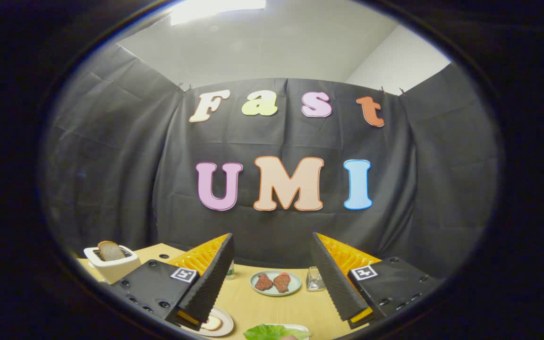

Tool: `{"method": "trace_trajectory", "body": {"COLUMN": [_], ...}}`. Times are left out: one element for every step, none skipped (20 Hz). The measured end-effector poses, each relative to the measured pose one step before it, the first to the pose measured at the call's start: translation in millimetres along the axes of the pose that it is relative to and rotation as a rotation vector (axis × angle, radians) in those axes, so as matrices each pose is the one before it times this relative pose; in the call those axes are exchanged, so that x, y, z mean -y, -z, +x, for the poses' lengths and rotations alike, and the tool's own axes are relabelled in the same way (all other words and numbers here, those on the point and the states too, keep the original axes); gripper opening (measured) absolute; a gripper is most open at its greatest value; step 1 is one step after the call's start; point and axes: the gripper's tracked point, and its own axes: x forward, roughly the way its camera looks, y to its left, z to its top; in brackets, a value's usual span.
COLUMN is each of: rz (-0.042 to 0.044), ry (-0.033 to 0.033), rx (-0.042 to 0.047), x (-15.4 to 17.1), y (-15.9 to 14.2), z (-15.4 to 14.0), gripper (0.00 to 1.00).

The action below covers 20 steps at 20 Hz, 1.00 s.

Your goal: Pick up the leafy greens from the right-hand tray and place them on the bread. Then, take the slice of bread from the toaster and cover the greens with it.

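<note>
Tool [272,278] spread wide and empty above the table [272,302]; leafy greens [267,332] on their tray just below the fingers; bread slice [109,250] upright in the toaster [111,267]; risk: a shallow descent pinches only a leaf edge, which tears or slips.

Toaster [111,264] with bread [109,250] at lower left; meat plate [276,282] lower centre, jar [316,278] to its right; greens [267,332] at bottom centre, bread plate [215,322] to their left, all beneath the spread-apart gripper [272,278]
</note>
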Motion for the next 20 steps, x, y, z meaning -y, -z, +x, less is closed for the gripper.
{"method": "trace_trajectory", "body": {"rz": [0.00066,0.00257,0.00365,0.00299,0.00251,0.00267,0.00273,0.00151,-0.00082,-0.00313,-0.00529,-0.00455,-0.00140,0.00156,0.00254,0.00134,0.00083,-0.00032,-0.00228,-0.00202], "ry": [-0.00026,0.00154,0.00229,0.00400,0.00271,0.00346,0.00288,0.00148,0.00078,0.00046,0.00031,0.00104,-0.00076,-0.00046,-0.00108,-0.00151,-0.00007,0.00122,0.00153,0.00296], "rx": [0.00193,-0.00021,-0.00348,-0.00284,-0.00087,-0.00043,0.00136,0.00299,0.00191,0.00163,0.00032,-0.00173,-0.00260,-0.00111,-0.00157,-0.00341,-0.00285,-0.00074,0.00446,0.00434], "x": [0.28,0.94,1.55,1.71,1.50,2.39,2.07,0.63,1.21,1.51,1.15,0.84,0.87,-0.04,0.32,0.22,0.46,0.76,1.03,1.46], "y": [-0.24,0.20,0.41,1.41,-0.37,0.09,-0.21,-0.31,-0.95,1.34,0.25,1.51,1.44,1.40,0.64,1.20,1.02,0.52,-0.84,-0.50], "z": [-0.80,-1.94,-0.84,0.33,-0.30,-1.59,0.14,-0.04,-0.26,-0.97,0.24,0.92,0.48,0.71,0.86,1.99,0.75,0.80,1.50,1.35], "gripper": [1.00,1.00,1.00,1.00,1.00,1.00,1.00,1.00,1.00,1.00,1.00,1.00,1.00,1.00,1.00,1.00,1.00,1.00,1.00,1.00]}}
